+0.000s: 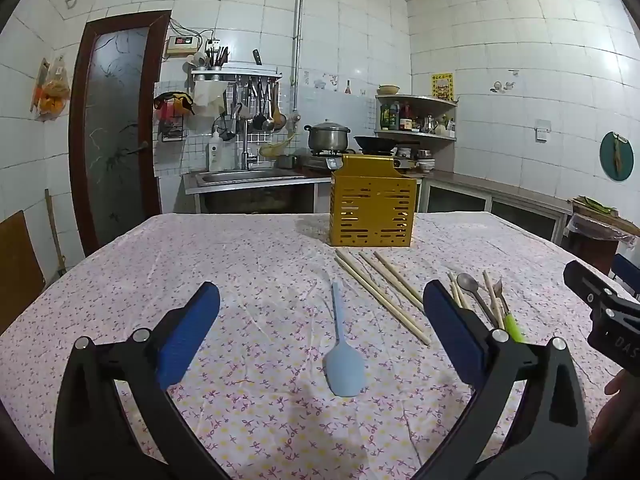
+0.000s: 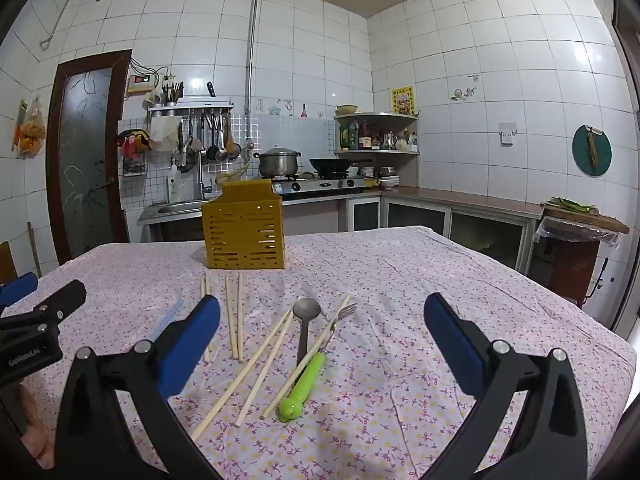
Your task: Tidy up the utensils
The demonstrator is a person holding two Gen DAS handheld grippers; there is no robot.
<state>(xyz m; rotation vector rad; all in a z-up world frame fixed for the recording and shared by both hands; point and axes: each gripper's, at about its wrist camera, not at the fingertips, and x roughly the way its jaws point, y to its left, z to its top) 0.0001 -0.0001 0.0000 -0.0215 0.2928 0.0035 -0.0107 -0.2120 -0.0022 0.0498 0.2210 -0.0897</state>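
Note:
A yellow slotted utensil holder (image 1: 372, 208) (image 2: 244, 232) stands upright at the far middle of the table. Before it lie several wooden chopsticks (image 1: 380, 292) (image 2: 234, 320), a metal spoon (image 1: 474, 290) (image 2: 305, 326), a green-handled fork (image 2: 310, 376) (image 1: 513, 327) and a pale blue spatula (image 1: 343, 356) (image 2: 166, 320). My left gripper (image 1: 322, 306) hovers open above the spatula, nothing between its blue pads. My right gripper (image 2: 322, 314) is open too, over the spoon, fork and loose chopsticks, touching none.
A floral cloth (image 1: 248, 264) (image 2: 420, 280) covers the table. Behind it run a sink (image 1: 248, 176), a stove with a pot (image 2: 278, 162) and a wok (image 2: 330, 165), and a corner shelf of bottles (image 2: 376, 136). A covered bin (image 2: 576, 256) stands at right.

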